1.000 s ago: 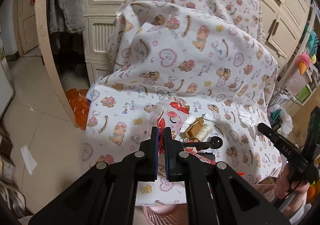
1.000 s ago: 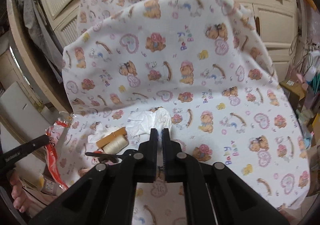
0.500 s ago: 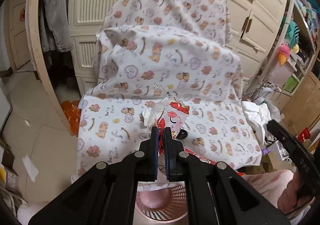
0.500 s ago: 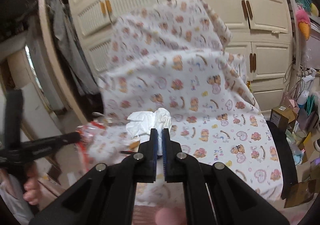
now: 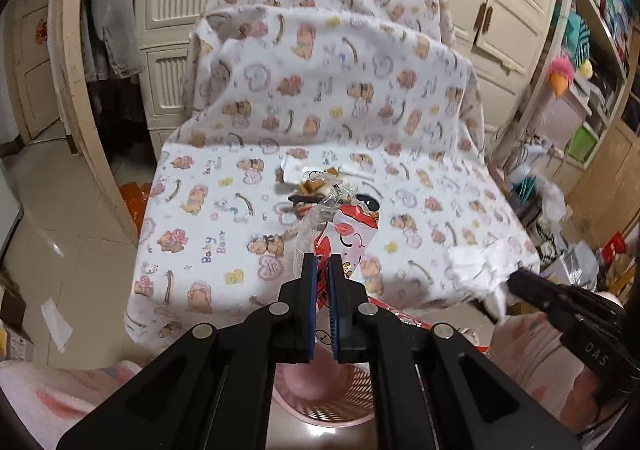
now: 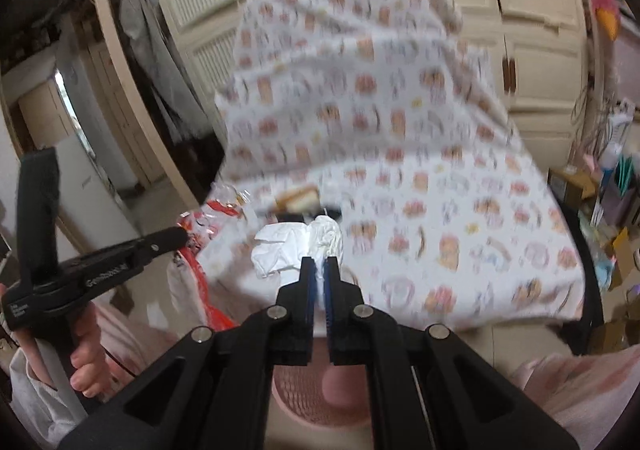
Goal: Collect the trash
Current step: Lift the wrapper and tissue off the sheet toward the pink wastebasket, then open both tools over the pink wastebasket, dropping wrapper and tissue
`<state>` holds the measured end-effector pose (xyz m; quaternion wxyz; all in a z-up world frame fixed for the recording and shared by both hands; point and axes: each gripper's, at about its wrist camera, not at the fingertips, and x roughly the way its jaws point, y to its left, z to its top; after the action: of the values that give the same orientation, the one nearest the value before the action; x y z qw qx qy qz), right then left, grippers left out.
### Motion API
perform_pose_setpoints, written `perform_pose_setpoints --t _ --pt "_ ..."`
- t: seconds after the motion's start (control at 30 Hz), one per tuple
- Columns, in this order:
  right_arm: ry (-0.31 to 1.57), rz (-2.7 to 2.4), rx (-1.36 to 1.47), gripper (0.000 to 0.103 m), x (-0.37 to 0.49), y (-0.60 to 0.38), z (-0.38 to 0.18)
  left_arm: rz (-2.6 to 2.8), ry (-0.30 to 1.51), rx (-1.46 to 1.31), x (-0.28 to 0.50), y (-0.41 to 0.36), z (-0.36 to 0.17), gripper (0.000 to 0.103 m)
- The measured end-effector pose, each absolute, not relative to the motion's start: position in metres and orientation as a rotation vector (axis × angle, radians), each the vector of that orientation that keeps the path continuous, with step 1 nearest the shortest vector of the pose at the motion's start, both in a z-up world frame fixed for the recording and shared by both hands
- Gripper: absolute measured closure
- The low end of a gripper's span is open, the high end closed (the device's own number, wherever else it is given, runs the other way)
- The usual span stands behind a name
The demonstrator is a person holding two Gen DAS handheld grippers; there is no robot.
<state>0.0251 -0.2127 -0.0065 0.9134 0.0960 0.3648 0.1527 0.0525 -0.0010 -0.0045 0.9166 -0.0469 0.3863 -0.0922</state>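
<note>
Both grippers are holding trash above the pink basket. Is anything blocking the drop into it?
Nothing visible does. The left gripper clamps the red-and-clear wrapper and the right gripper clamps the white tissue, both above the pink basket, whose opening shows below.

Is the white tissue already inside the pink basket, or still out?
Out. The right claw holds the white tissue pinched above the pink basket.

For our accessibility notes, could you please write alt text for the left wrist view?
The left gripper is shut on a red-and-clear plastic wrapper above a pink basket. Beyond lies a bear-print sheet with more litter.
</note>
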Motion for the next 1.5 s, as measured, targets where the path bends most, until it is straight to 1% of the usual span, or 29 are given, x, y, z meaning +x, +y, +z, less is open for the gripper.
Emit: perform_pose_setpoints --t 0.17,0.37,0.47,0.57,0.87,1.13,1.2,1.37,1.43,1.5 --pt "0.834 0.358 0.221 0.099 0.036 -0.209 -0.024 -0.207 0.805 -0.087 0.055 -0.006 -0.012 0.099" --pt "0.896 0.363 0.193 0.099 0.038 -0.203 -0.033 -0.309 0.988 -0.133 0.062 -0.009 -0.035 0.099" --pt "0.928 0.378 0.175 0.099 0.039 -0.198 -0.039 -0.315 1.011 -0.065 0.057 -0.021 -0.042 0.099" --pt "0.972 0.376 0.161 0.099 0.041 -0.193 -0.049 -0.287 1.067 -0.016 0.058 -0.033 -0.060 0.099" --pt "1.146 0.323 0.195 0.099 0.062 -0.191 -0.099 -0.253 1.252 0.134 0.081 -0.061 -0.140 0.097" --pt "1.300 0.203 0.197 0.099 0.080 -0.198 -0.160 -0.267 1.448 0.068 0.084 -0.050 -0.189 0.097" --pt "1.338 0.163 0.158 0.099 0.085 -0.196 -0.177 -0.279 1.511 0.038 0.084 -0.047 -0.202 0.095" --pt "1.395 0.146 0.164 0.097 0.090 -0.199 -0.209 -0.222 1.563 0.097 0.084 -0.043 -0.223 0.095" --pt "1.409 0.147 0.183 0.097 0.091 -0.201 -0.215 -0.218 1.574 0.090 0.086 -0.042 -0.223 0.092" --pt "1.420 0.149 0.209 0.097 0.093 -0.203 -0.219 -0.214 1.575 0.089 0.086 -0.041 -0.221 0.074"
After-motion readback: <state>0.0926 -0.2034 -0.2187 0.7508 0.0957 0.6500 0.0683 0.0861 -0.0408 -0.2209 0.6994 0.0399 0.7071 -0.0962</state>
